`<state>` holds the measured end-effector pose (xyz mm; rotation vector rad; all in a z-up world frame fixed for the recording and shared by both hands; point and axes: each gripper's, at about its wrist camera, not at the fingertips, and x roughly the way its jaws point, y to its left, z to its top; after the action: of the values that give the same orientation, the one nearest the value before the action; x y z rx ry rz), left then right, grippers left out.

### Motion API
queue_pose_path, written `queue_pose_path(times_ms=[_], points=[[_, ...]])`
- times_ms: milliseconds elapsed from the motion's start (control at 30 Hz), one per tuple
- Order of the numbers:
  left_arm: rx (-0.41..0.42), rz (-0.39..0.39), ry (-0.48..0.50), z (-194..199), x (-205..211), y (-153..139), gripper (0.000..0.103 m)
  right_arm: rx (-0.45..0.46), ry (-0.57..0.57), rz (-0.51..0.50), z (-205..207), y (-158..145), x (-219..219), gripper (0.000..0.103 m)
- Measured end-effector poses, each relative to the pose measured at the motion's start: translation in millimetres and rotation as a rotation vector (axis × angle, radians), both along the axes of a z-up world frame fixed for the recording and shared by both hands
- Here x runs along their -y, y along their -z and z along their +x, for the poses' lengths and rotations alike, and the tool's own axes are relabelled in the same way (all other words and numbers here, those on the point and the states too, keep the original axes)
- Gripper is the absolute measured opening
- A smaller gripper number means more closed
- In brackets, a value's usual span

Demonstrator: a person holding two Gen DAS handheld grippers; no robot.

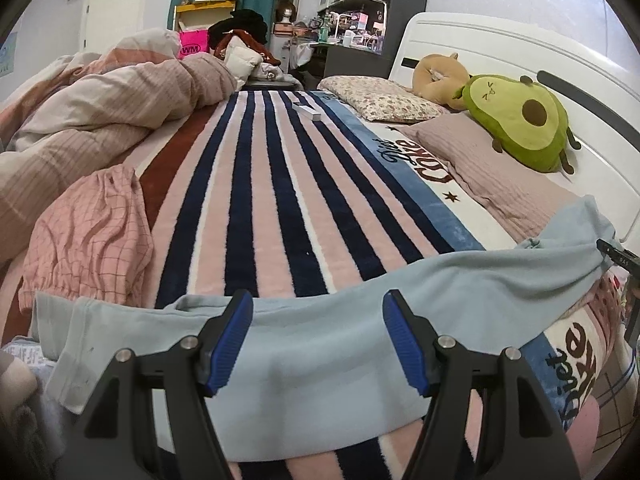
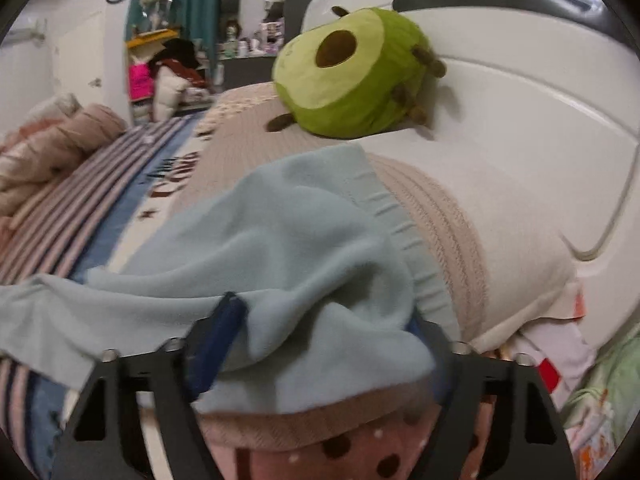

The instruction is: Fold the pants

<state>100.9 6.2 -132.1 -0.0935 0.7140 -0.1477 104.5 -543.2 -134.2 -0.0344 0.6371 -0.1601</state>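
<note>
A cluttered bedroom: light-blue pants (image 1: pixel 320 344) lie lengthwise across the striped blanket (image 1: pixel 280 200), folding barely begun. Left tool (image 1: pixel 317 340) open above them; right tool (image 2: pixel 320 344) grips the bunched waistband end.

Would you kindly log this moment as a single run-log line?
stage: laying out | pants: light blue, across striped blanket | left gripper: open over pants | right gripper: waistband fabric between jaws, grip unclear

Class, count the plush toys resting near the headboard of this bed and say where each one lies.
2. The green avocado plush lies on the mauve pillow against the headboard; the tan plush sits behind it, by the floral pillow. Others may be hidden.
</note>
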Motion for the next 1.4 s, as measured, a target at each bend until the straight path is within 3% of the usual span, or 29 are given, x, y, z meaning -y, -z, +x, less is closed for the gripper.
queue_pose_path(times_ms=[33, 100, 267, 367, 567, 733, 933, 1033, 1100, 1133, 1300, 1400], points=[[0.004, 0.001, 0.001, -1, 0, -1, 0.063, 0.016, -0.001, -0.006, -2, -2, -2, 0.034], [0.016, -0.001, 0.001, -3, -1, -4, 0.063, 0.026, -0.043, 0.03, -5, -7, -4, 0.027], [0.055, -0.041, -0.005, -11, -12, -13, 0.063, 0.053, -0.102, 0.119, -9, -33, -23, 0.024], [0.081, -0.057, -0.009, -20, -22, -19, 0.063, 0.084, -0.159, 0.123, -11, -56, -50, 0.024], [0.117, -0.092, -0.031, -37, -52, -28, 0.063, 0.091, -0.41, 0.093, -6, -93, -165, 0.023], [0.122, -0.117, -0.056, -51, -76, -26, 0.066, -0.001, -0.6, 0.149, 21, -69, -270, 0.023], [0.077, -0.138, -0.038, -55, -82, -9, 0.067, -0.231, -0.791, 0.115, 33, 23, -378, 0.023], [0.035, -0.135, 0.012, -49, -71, 2, 0.069, -0.278, -0.863, 0.125, 19, 50, -396, 0.032], [0.013, -0.143, 0.051, -43, -63, 6, 0.071, -0.298, -0.917, 0.171, 12, 56, -396, 0.055], [-0.002, -0.157, 0.075, -38, -56, 9, 0.072, -0.297, -0.935, 0.199, 7, 55, -392, 0.06], [-0.059, -0.177, 0.196, -12, -19, 13, 0.074, -0.254, -0.991, 0.29, -13, 35, -373, 0.06], [-0.084, -0.152, 0.241, 6, 9, 11, 0.075, -0.194, -0.919, 0.319, -13, 22, -345, 0.06]])
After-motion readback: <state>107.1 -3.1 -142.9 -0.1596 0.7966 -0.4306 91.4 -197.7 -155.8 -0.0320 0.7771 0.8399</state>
